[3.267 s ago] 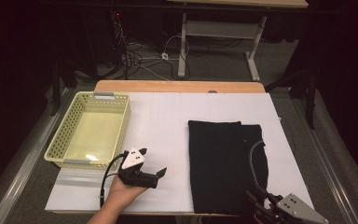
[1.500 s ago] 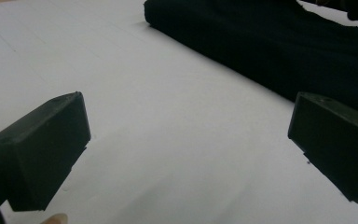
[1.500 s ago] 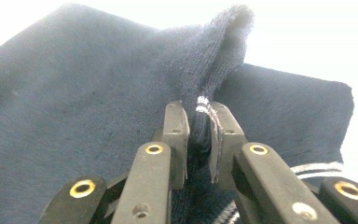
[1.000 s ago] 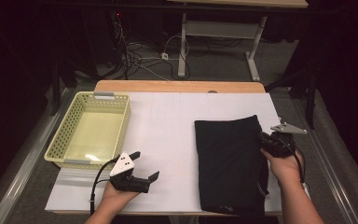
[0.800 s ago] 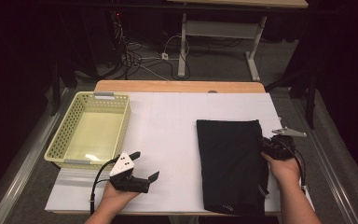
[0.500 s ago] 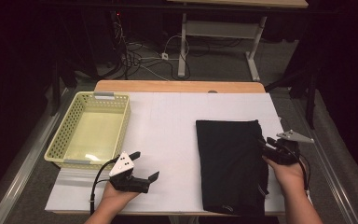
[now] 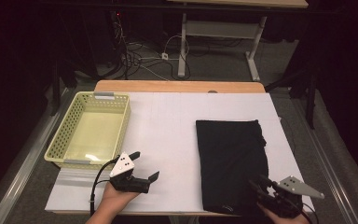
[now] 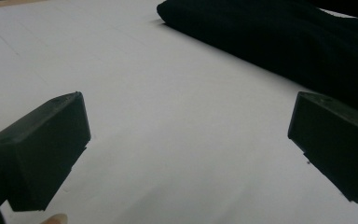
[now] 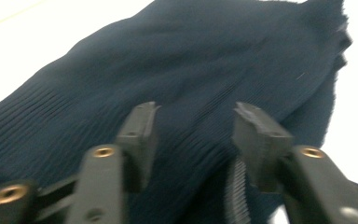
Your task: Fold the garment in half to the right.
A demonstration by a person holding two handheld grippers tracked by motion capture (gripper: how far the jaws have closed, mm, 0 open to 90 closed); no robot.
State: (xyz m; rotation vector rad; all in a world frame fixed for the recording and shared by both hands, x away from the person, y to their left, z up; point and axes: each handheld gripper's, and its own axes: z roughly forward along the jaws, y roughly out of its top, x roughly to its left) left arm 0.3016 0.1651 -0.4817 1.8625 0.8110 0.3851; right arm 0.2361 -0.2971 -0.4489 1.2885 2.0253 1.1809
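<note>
On the table (image 7: 168, 121) there is one black cloth (image 7: 230, 163), one yellow basket (image 7: 91, 133) and two grippers, each held by one hand.

The cloth is folded into a long rectangle and lies flat on the white surface, at about 4 o'clock from the table's centre. The basket stands at about 9 o'clock, against the left edge, well apart from the cloth.

The left gripper (image 7: 142, 170) is at about 7 o'clock, near the front edge, just in front of the basket. Its jaws stand wide open, with nothing between them. The right gripper (image 7: 261, 186) is at about 5 o'clock, at the near end of the cloth. Its jaws have just been opening and now stand about half apart. They hold nothing; the cloth lies under and beyond them.

The high view gives the whole layout, with basket, both hands and the cables under the far desk. The left gripper view shows bare white surface between its two jaws, with the cloth (image 8: 279, 42) far off at 1 o'clock. The right gripper view, which is blurred, shows the ribbed knit of the cloth (image 9: 205, 74) and its frayed far corner, which the high view is too small to show.
</note>
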